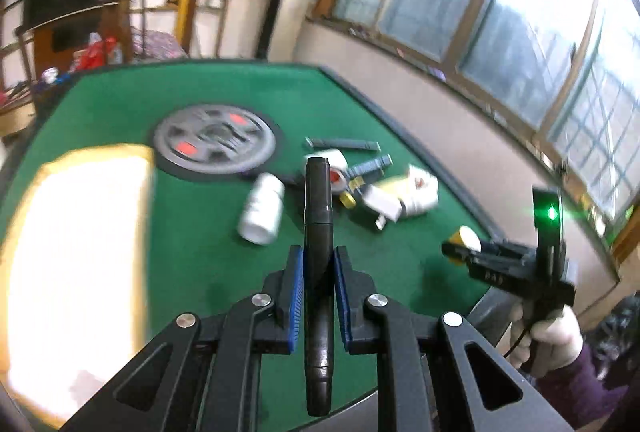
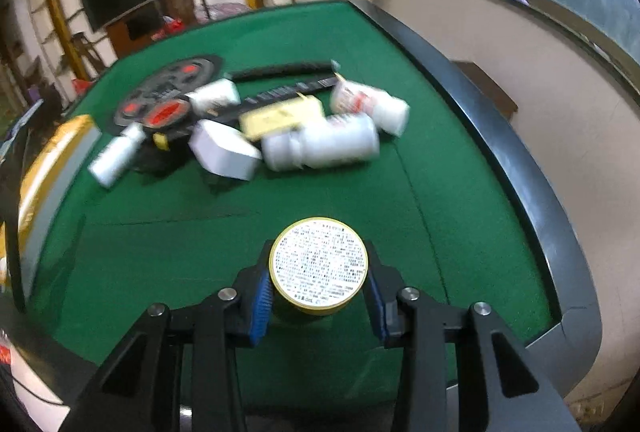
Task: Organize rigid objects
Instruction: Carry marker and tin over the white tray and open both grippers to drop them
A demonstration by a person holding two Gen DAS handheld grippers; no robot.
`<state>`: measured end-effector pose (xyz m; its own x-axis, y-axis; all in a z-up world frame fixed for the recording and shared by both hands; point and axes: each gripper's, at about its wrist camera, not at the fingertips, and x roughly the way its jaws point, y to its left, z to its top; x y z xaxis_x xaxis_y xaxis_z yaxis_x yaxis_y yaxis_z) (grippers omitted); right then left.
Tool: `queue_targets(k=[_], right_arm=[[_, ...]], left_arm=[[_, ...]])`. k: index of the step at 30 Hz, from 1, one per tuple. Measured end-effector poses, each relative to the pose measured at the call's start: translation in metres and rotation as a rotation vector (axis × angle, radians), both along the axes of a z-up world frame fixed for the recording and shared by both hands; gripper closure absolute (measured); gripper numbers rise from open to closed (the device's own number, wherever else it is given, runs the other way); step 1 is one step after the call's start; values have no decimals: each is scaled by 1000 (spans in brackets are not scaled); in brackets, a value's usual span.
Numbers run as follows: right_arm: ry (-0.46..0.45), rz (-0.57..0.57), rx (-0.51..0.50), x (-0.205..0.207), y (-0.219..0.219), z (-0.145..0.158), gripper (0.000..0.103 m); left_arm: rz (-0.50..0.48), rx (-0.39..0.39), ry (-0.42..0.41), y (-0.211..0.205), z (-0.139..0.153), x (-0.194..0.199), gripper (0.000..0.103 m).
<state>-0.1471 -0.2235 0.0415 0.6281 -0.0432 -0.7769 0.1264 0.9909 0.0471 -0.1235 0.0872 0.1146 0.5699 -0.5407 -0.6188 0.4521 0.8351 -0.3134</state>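
left wrist view
left gripper (image 1: pixel 318 272): black frame, blue ribbed pads; jaws clamped on a marker
marker (image 1: pixel 318 216): dark cylinder, matte, long; runs straight forward between the pads, tip end sticking out past them, above the table
table (image 1: pixel 192 232): green felt top, dark rounded rim
disc (image 1: pixel 216 139): round grey inset mid-table, flat, two red patches
white bottle (image 1: pixel 262 210): smooth plastic, lying on its side, just left of the marker tip
clutter pile (image 1: pixel 380 188): beyond the marker; white boxes, grey ribbed strips, small yellow piece, tape roll; blurred, items hard to separate
bin (image 1: pixel 76 264): pale, yellowish edge, far left; overexposed, probably a box or tray
right gripper (image 1: pixel 460 246): seen from the side at right, holding a yellow tin (image 1: pixel 466 238); green light on its body

right wrist view
right gripper (image 2: pixel 320 296): black frame, blue ribbed pads; jaws closed against the sides of the tin
yellow tin (image 2: pixel 318 264): short round can, yellow rim, flat white lid with fine print; held above the felt near the table's near edge
table (image 2: pixel 440 168): green felt, glossy dark curved rim at right
white bottles (image 2: pixel 324 146): smooth plastic cylinders on their sides, mid-table pile
white box (image 2: pixel 222 152): cardboard, sharp corners, left of the bottles
yellow box (image 2: pixel 280 118): flat, rectangular, behind the bottles
black strips (image 2: pixel 280 70): long, thin, ribbed, at the pile's back
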Motion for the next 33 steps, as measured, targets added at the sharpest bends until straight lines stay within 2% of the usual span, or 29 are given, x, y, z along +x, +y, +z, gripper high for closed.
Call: queue_targets(k=[3, 7, 10, 14, 19, 24, 28, 33], right_arm=[[-54, 83, 12, 0, 28, 29, 64], [-132, 252, 60, 11, 81, 76, 64], [-149, 398, 138, 29, 128, 106, 64], [-108, 530, 228, 70, 188, 123, 64], [18, 577, 281, 138, 263, 99, 64], [102, 556, 263, 189, 311, 61, 64], [160, 526, 252, 213, 323, 38, 64], [211, 503, 237, 228, 319, 16, 64]], left_arm=[[65, -43, -25, 40, 23, 6, 89], [160, -34, -52, 83, 38, 26, 89], [215, -19, -46, 111, 38, 51, 89], [257, -13, 16, 137, 21, 94, 89], [300, -16, 116, 152, -18, 141, 89], [312, -1, 172, 156, -49, 173, 89], [315, 12, 229, 151, -68, 193, 89], [314, 22, 274, 153, -81, 197, 88]])
